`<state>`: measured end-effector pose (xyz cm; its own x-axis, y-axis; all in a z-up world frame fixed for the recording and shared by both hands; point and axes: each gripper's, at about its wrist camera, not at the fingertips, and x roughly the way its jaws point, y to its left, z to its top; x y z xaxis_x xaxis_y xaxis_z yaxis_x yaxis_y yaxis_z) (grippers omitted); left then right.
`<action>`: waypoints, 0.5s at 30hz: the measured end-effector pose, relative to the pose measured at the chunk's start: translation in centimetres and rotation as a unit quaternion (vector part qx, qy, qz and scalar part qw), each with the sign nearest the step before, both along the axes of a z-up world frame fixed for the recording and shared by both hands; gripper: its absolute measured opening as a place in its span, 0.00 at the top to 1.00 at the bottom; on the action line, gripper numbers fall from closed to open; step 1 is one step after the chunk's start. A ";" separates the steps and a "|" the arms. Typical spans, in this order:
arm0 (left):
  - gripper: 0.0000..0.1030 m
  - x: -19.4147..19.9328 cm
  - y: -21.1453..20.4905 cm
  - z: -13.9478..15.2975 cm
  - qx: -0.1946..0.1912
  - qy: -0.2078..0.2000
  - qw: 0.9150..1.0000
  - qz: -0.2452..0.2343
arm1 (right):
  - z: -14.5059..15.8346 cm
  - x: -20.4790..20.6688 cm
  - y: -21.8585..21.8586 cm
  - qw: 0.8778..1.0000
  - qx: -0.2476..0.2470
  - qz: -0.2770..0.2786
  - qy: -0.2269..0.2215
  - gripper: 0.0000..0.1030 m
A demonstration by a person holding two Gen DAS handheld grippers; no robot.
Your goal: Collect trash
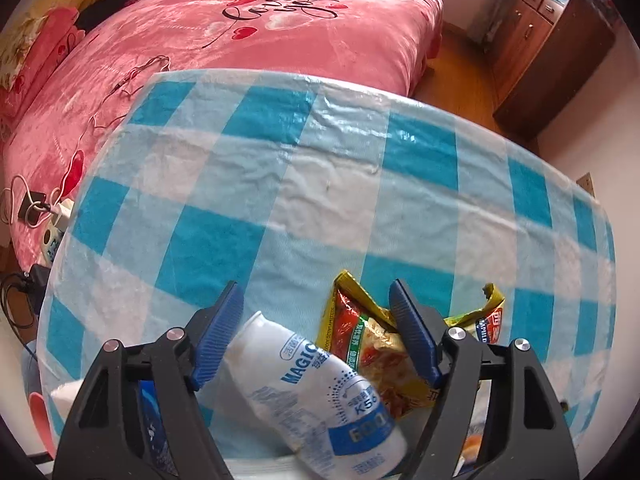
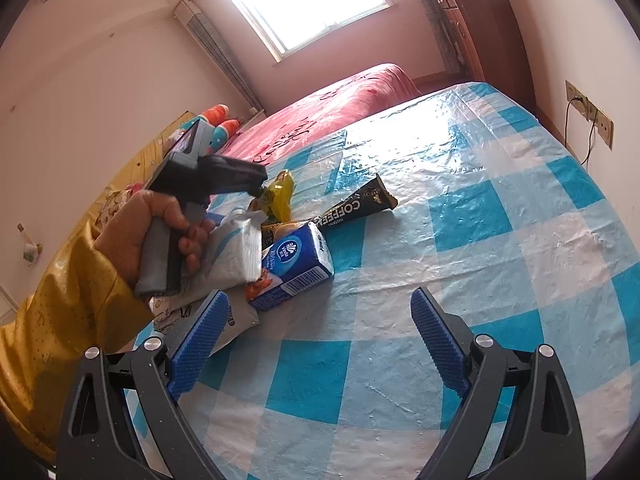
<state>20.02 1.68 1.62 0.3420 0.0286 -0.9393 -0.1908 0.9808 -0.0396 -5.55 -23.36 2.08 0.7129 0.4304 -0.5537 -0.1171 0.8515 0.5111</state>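
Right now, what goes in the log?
left tongs: open around bottle | right tongs: open, empty | carton, wrappers on table

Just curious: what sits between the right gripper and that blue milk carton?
Only a strip of bare checked tablecloth separates the right gripper from the blue milk carton, shown in the right wrist view.

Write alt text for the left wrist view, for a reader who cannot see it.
The left claw, blue pads apart, straddles a white bottle lying on a table's blue-and-white checked cloth, without pressing it. A crumpled yellow-and-red snack wrapper lies beside the bottle, and a bed with a pink cover stands beyond the table.
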 end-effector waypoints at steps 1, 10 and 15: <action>0.30 -0.4 -0.2 0.0 0.003 0.000 1.000 -0.007 | 0.0 0.0 -0.1 1.000 0.001 -0.001 0.000 0.11; 0.33 -7.5 -2.1 0.1 0.011 -0.014 0.997 -0.071 | 0.0 -0.5 -2.1 0.999 0.033 -0.027 0.003 0.11; 0.33 -13.4 -3.8 0.1 0.009 -0.022 0.993 -0.120 | -0.6 -0.3 -2.5 0.999 0.036 -0.029 0.023 0.11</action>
